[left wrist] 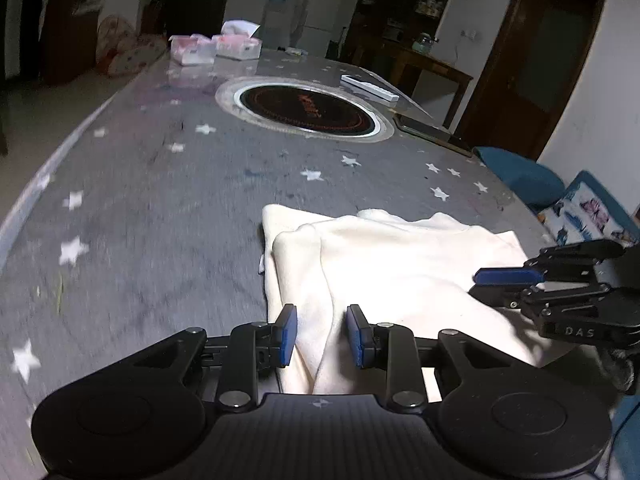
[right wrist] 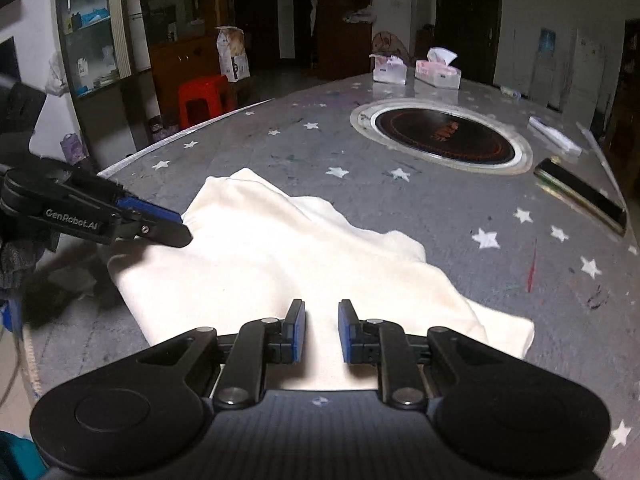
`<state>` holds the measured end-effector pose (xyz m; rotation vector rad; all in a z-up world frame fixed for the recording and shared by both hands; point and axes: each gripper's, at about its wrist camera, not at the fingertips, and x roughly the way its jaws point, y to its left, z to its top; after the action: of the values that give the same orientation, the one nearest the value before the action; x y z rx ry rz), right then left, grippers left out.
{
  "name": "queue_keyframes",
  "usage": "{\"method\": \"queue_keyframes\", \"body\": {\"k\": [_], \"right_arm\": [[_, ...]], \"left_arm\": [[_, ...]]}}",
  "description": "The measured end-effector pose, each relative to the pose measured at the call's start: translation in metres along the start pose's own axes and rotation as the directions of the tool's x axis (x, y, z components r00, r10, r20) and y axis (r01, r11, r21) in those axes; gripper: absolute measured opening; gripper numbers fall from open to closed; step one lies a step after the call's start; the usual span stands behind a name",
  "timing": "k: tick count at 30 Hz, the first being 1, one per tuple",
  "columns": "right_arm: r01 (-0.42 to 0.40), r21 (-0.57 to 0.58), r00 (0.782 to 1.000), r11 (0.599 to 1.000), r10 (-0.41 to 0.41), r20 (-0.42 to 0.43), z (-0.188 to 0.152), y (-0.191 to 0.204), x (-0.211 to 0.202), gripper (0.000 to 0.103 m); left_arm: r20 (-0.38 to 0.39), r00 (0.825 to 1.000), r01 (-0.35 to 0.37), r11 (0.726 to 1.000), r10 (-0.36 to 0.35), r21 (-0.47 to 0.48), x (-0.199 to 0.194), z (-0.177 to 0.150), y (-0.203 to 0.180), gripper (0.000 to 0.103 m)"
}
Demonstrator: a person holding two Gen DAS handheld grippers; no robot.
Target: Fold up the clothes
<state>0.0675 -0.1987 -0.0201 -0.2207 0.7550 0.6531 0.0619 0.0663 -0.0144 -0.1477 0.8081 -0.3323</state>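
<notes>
Left wrist view: the cream garment (left wrist: 380, 264) lies partly folded at the near edge of the star-patterned worktop (left wrist: 160, 200). The left gripper (left wrist: 322, 334) stands over a raised fold with its jaws parted and the pads clear of the cloth, probably to pinch it.

Right wrist view: the right gripper (right wrist: 322, 330), jaws narrowly apart and empty, hovers above the garment's near hem.

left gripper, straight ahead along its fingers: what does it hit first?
Most likely the cream garment: a raised fold of it sits between the left gripper fingers and runs ahead. Past it lies the star-print table. Depth is uncertain.
</notes>
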Motion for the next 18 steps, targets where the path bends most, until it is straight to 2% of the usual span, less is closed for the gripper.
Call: {"method": "queue_keyframes", "body": {"k": [4, 7, 10, 14, 18], "right_arm": [[-0.022, -0.032, 0.999, 0.999, 0.021, -0.025, -0.006, 0.004, -0.008, 0.018], [-0.038, -0.047, 0.999, 0.998, 0.037, -0.036, -0.011, 0.006, -0.018, 0.017], [-0.036, -0.008, 0.999, 0.999, 0.036, 0.010, -0.012, -0.001, -0.028, 0.017], [-0.005, 0.074, 0.997, 0.997, 0.000, 0.072, -0.005, -0.015, -0.033, 0.017], [0.023, 0.123, 0.997, 0.992, -0.032, 0.076, -0.001, -0.027, -0.024, 0.017]], "left_arm": [[-0.028, 0.999, 0.023, 0.999, -0.022, 0.036, -0.011, -0.010, -0.011, 0.030], [-0.039, 0.999, 0.010, 0.997, -0.007, 0.080, -0.018, -0.008, -0.019, 0.030], [0.002, 1.000, 0.030, 0.996, -0.031, 0.080, -0.020, 0.003, -0.025, 0.028], [0.011, 0.998, 0.061, 0.992, -0.062, 0.112, -0.001, 0.019, -0.038, 0.028], [-0.008, 0.999, 0.053, 0.992, -0.053, 0.113, 0.026, 0.028, -0.043, 0.027]]}}
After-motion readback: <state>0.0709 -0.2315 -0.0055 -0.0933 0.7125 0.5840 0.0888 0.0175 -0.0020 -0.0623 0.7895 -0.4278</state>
